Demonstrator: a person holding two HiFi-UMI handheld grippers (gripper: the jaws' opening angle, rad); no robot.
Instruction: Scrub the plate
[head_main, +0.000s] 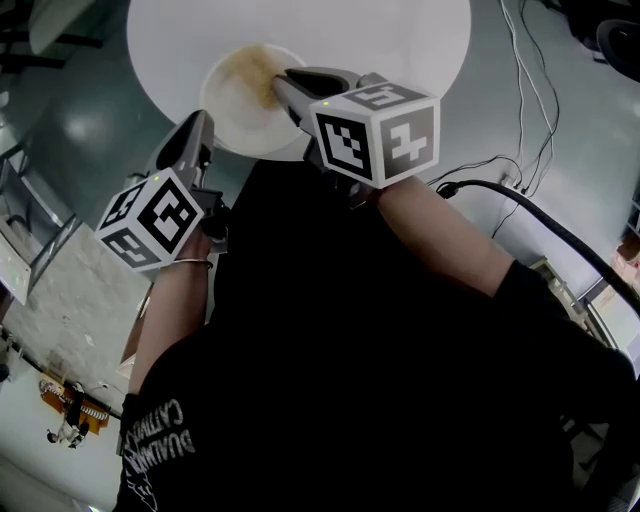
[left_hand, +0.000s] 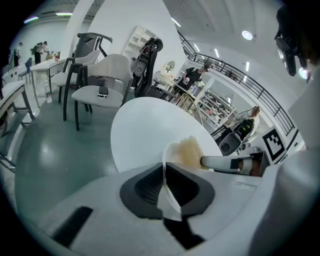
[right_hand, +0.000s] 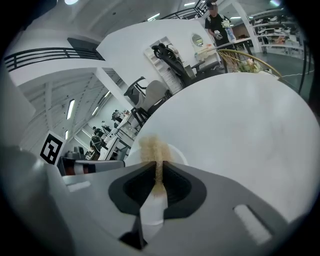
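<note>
1. The left gripper (head_main: 198, 128) has its jaws drawn narrow on the near-left rim of the plate (head_main: 232, 118), with the thin white edge pinched between the pads.
2. The right gripper (head_main: 288, 84) clamps a tan scrubber (head_main: 256, 68), which rests on the plate's far part.
3. The plate sits at the near edge of the round white table (head_main: 400, 40).
4. Chairs (left_hand: 100, 80) stand beyond the table's far edge.

I've the plate (head_main: 235, 120) on the worktop (head_main: 400, 40), upper centre of frame; left claw (head_main: 200, 125) at its lower-left rim, right claw (head_main: 283, 82) and scrub pad (head_main: 255, 72) on its upper right.
</note>
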